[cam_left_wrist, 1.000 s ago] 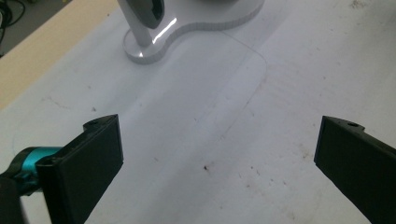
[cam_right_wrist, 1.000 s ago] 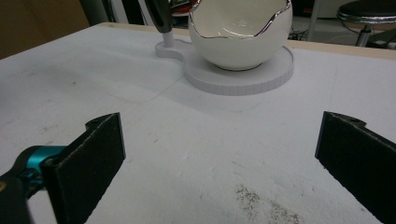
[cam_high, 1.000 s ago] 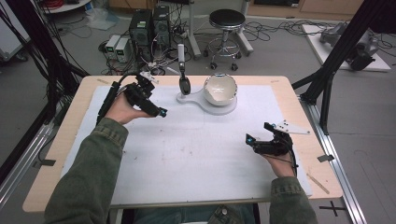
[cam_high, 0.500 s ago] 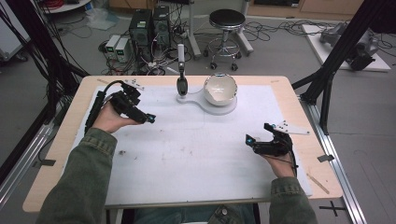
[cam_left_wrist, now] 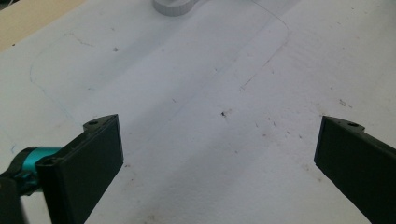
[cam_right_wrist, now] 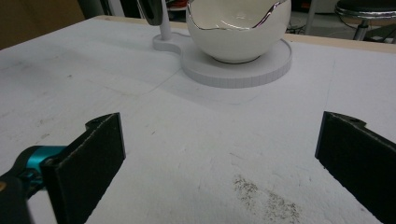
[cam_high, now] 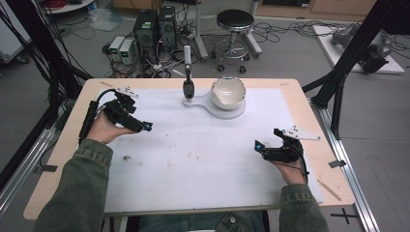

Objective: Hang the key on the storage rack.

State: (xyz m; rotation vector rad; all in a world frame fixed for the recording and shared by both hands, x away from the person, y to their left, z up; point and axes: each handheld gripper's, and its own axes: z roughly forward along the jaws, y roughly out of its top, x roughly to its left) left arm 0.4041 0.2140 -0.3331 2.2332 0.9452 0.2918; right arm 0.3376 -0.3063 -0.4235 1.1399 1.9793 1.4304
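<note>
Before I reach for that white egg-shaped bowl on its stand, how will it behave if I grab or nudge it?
The bowl looks thin-walled with a jagged rim, so it is probably fragile; squeeze gently. Its glossy, rounded surface may slip between flat jaws. It seems merely to sit on the round white base, so a sideways nudge could likely rock or roll it off.

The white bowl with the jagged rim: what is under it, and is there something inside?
The white bowl sits on a round white base joined to a small stand with a dark spoon-like piece. The visible inner wall looks bare; the rim hides the bottom.
</note>
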